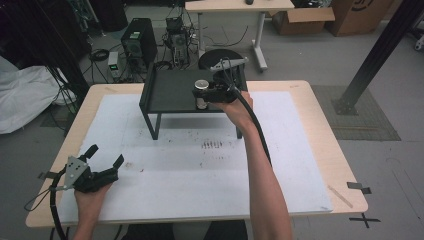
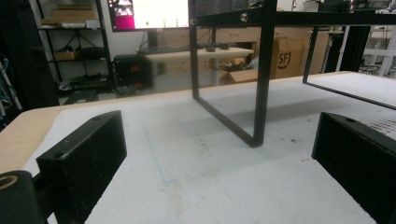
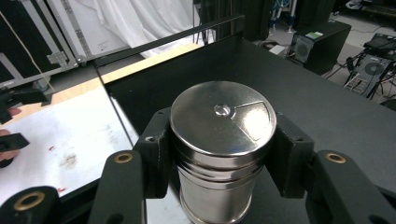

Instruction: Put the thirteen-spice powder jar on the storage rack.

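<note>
Bench (image 1: 175,165) mat open, wide passage front and centre. Rack (image 1: 170,90) stands mid-rear; legs (image 2: 261,93) block low path (gap beneath passable). Rack top mostly bare beside can (image 3: 222,140).

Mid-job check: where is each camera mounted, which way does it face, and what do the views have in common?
High view: above the person's side, looking forward and down on the white-covered wooden table; both forearms, left tool and right tool show.
Left gripper view: low over the table, facing the black metal shelf stand; its open jaws show.
Right gripper view: looks down along its jaws, shut on the shiny steel cylindrical canister.
All share the stand.
</note>
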The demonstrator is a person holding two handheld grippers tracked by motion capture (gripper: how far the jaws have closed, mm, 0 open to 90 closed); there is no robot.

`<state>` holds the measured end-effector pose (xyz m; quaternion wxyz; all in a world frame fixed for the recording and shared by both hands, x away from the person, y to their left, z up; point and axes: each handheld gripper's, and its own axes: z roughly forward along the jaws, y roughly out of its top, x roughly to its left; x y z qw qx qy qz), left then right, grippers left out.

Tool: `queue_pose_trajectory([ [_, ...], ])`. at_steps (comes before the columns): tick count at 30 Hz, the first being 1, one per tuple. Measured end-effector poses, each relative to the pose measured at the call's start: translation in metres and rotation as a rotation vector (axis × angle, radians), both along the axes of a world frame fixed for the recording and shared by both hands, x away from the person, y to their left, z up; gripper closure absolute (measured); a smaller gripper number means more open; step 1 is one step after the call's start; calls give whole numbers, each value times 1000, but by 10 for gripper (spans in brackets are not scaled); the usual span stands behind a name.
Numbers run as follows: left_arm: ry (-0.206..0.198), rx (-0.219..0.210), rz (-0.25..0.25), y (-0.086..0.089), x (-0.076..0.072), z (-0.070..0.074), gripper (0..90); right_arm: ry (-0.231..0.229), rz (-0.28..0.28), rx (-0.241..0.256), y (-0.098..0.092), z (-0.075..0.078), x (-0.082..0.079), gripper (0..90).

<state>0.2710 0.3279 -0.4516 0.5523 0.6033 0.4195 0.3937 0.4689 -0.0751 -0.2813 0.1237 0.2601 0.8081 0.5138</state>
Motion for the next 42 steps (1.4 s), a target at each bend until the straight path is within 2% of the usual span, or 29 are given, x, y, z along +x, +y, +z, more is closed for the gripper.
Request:
queue_pose_trajectory([
  [7,1,-2,-1,0,0,0,36,-9,-19,-14,1,-4,6,490],
  [11,1,-2,-1,0,0,0,36,-11,-19,-5,2,-5,7,490],
  [20,1,0,0,0,0,0,36,-35,-14,-32,4,-4,6,490],
  [28,1,0,1,0,0,0,36,-20,-15,-18,3,-5,7,490],
  [39,-1,-1,1,-1,0,0,36,-24,-17,-24,3,-4,7,484],
  [42,-3,-7,0,-1,0,0,37,-30,-15,-14,2,-3,7,454],
])
